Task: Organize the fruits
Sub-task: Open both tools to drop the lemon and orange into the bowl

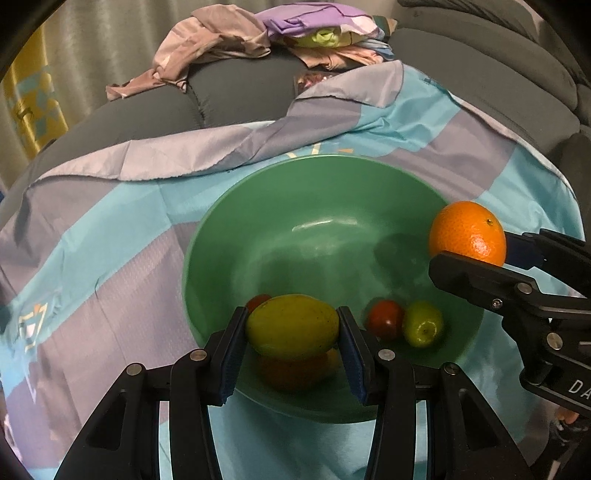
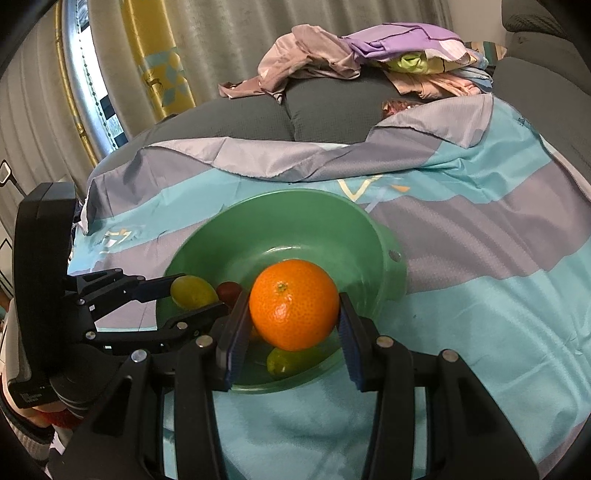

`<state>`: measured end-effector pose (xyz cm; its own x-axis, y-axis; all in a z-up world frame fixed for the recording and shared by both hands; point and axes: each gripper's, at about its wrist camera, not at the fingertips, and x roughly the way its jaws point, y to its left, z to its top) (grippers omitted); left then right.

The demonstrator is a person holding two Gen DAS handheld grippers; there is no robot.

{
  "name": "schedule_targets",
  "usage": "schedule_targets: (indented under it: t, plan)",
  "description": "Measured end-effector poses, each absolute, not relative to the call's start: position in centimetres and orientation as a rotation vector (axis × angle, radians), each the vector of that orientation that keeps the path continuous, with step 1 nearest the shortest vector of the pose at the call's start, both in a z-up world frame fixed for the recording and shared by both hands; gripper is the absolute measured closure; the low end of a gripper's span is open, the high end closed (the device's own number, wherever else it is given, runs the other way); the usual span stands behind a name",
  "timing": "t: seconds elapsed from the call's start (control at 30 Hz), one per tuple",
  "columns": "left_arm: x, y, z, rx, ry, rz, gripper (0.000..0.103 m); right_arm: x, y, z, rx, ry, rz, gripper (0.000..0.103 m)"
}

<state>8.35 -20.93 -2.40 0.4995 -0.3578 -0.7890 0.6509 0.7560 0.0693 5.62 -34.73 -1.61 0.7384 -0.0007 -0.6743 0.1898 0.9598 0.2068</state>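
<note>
1. Two sets of tongs are working over one green bowl (image 1: 229, 229), which is sitting on a blue and grey patterned cloth (image 1: 110, 236) spread over a grey cushioned sofa (image 1: 236, 92).
2. The left tongs (image 1: 292, 325) are clamping one yellow-green mango (image 1: 291, 325) between their blue pads, holding it above the near part of the bowl's inside.
3. The right tongs (image 2: 293, 306) are clamping one orange (image 2: 293, 304) between their pads; in the left wrist view that orange (image 1: 467, 232) is hanging just over the bowl's right rim.
4. Inside the bowl, the left wrist view is showing one small red fruit (image 1: 384, 319) touching one small green lime-like fruit (image 1: 423, 323) to its right.
5. A second red fruit (image 1: 258, 301) is peeking out behind the mango, at its upper left.
6. Under the mango a blurred reddish-orange shape (image 1: 291, 369) is lying on the bowl floor; I cannot tell whether it is a fruit or a reflection.
7. So the count of clearly seen fruits is standing at five: one mango, one orange, two red ones and one green one.
8. One heap of crumpled pink and purple clothes (image 1: 266, 33) is lying on the sofa back beyond the cloth, well apart from the bowl.
9. Pale curtains (image 2: 221, 44) are hanging behind the sofa.
</note>
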Motion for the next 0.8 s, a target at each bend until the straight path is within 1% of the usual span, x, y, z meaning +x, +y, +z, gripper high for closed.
schedule_targets:
  t: [0.4, 0.67, 0.7, 0.8]
  plan:
    - [8.6, -21.3, -2.4, 0.389, 0.861, -0.621, 0.056, 6.2, -34.7, -2.2, 0.268, 0.772, -0.117, 0.055]
    - [8.4, -20.5, -1.6, 0.367, 0.847, -0.606, 0.055, 5.7, -34.6, -1.3, 0.264, 0.747, -0.122, 0.055]
    - [8.3, -20.3, -1.4, 0.363, 0.844, -0.603, 0.055, 5.6, -34.5, -1.2, 0.263, 0.746, -0.121, 0.053]
    - [8.0, -19.8, -0.9, 0.349, 0.837, -0.586, 0.043, 5.1, -34.2, -0.7, 0.260, 0.737, -0.119, 0.048]
